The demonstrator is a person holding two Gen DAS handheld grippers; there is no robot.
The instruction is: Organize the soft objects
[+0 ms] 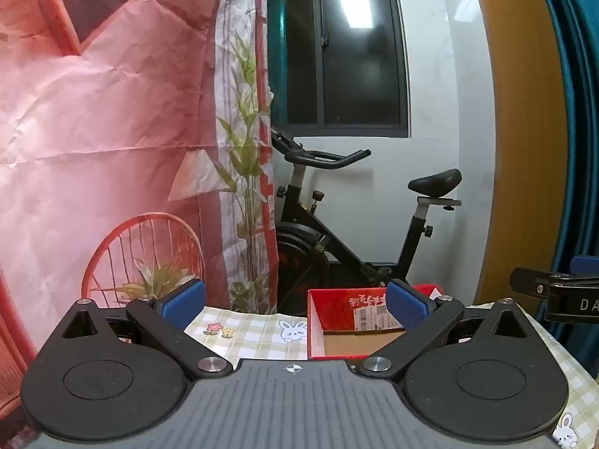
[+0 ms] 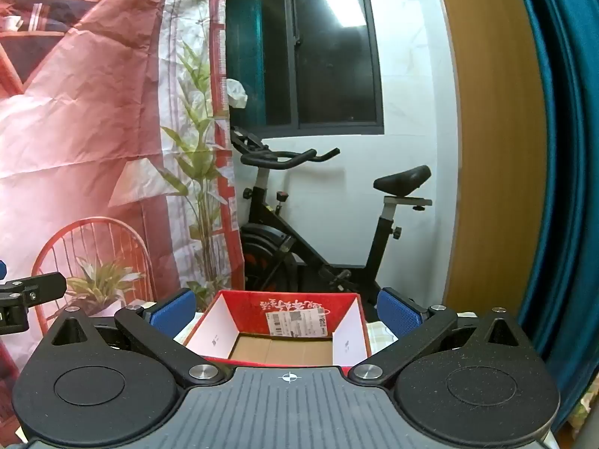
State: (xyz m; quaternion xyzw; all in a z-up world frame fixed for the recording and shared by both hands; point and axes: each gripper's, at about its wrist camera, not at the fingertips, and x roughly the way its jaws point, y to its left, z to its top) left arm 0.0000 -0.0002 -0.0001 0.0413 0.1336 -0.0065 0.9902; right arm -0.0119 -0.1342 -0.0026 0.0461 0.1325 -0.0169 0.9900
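A red cardboard box [image 1: 337, 301] with a brown floor stands open on the checked tablecloth [image 1: 247, 331]; nothing shows inside it. My left gripper [image 1: 295, 303] is open and empty, held level, with the box just ahead to its right. In the right wrist view the same box [image 2: 284, 308] sits straight ahead between the blue pads [image 2: 174, 312] of my right gripper [image 2: 286, 312], which is open and empty. No soft objects are in view. Part of the right gripper [image 1: 561, 293] shows at the left view's right edge.
A black exercise bike [image 1: 337, 232] stands behind the table under a dark window [image 1: 337, 48]. A pink printed backdrop [image 1: 112, 112] hangs on the left. A wooden panel [image 1: 524, 131] and blue curtain [image 1: 584, 112] are on the right.
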